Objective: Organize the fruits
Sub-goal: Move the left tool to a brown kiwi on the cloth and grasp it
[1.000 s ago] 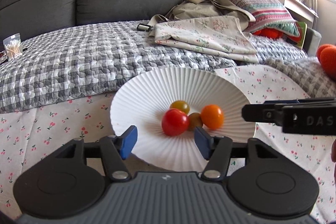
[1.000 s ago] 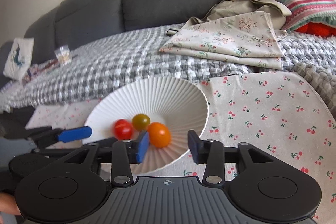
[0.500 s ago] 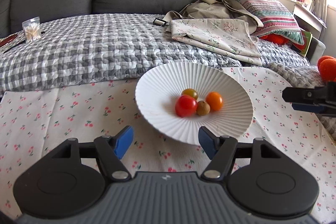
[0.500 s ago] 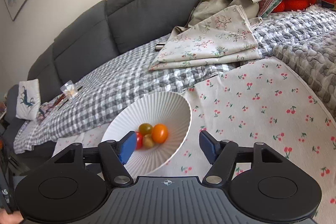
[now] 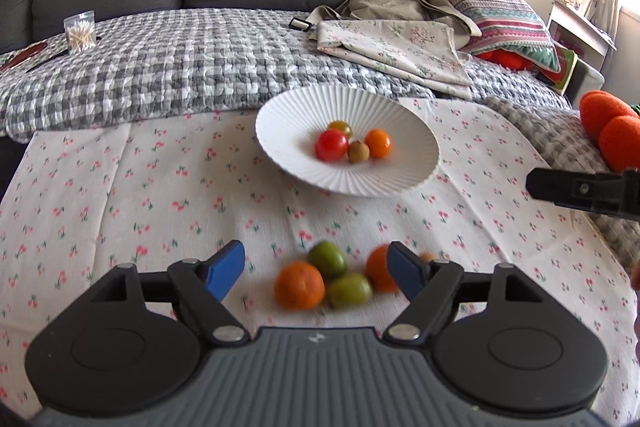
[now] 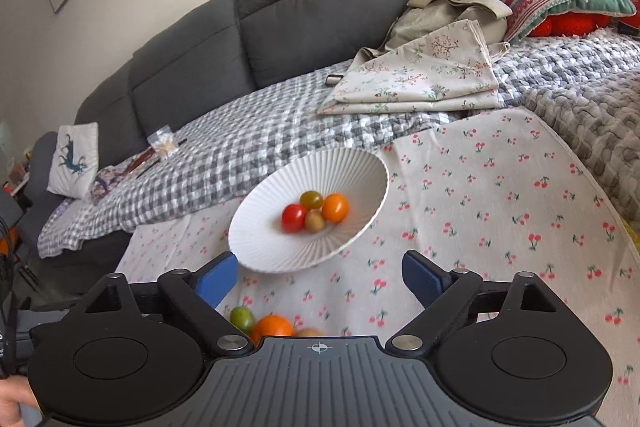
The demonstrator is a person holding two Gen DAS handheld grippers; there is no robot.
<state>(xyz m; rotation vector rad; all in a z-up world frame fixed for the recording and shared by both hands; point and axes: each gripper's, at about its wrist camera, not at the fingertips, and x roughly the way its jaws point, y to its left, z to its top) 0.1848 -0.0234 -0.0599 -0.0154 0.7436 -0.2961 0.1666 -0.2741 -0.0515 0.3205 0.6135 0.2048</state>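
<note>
A white ribbed plate sits on the cherry-print cloth and holds a red tomato, an orange one, a dark one and a small brown fruit. Loose fruit lies on the cloth near me: an orange fruit, two green ones and another orange one behind my right finger. My left gripper is open and empty, just above this pile. My right gripper is open and empty, between plate and pile; it shows at the right edge of the left wrist view.
A grey checked blanket covers the sofa behind the cloth. Folded floral cloths, a striped pillow, a jar of cotton swabs and orange plush balls lie around it.
Both grippers have pulled back and up from the plate. The loose fruit pile near me has come into view. Both stay open.
</note>
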